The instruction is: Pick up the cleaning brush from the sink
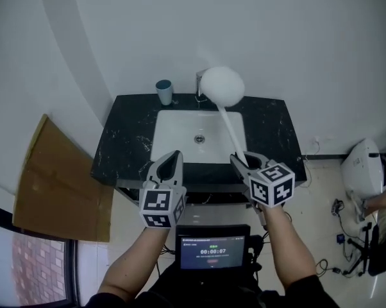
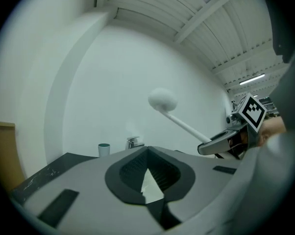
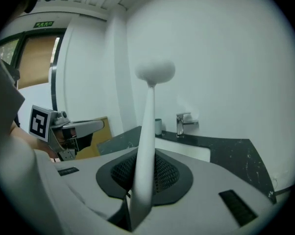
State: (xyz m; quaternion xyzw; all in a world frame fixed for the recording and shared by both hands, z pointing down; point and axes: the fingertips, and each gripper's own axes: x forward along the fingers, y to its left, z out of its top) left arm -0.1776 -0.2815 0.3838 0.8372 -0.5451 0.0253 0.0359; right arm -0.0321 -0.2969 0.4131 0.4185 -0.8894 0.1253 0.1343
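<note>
The cleaning brush [image 1: 222, 85] is white, with a round head and a long thin handle. My right gripper [image 1: 247, 162] is shut on the lower end of the handle and holds it in the air above the white sink [image 1: 174, 124], head pointing away from me. In the right gripper view the brush handle [image 3: 145, 151] rises from between the jaws to the head. My left gripper [image 1: 174, 159] hovers beside it at the same height, jaws together with nothing in them. The left gripper view shows the brush [image 2: 162, 100] and the right gripper [image 2: 221, 143] at its right.
A black stone counter [image 1: 125, 140] surrounds the sink, with a chrome faucet [image 1: 199, 85] and a teal cup [image 1: 164, 92] at the back by the white wall. Cardboard [image 1: 58, 185] leans at the left. A small screen [image 1: 212, 252] sits at my chest. Cables and white equipment [image 1: 363, 172] lie on the floor at the right.
</note>
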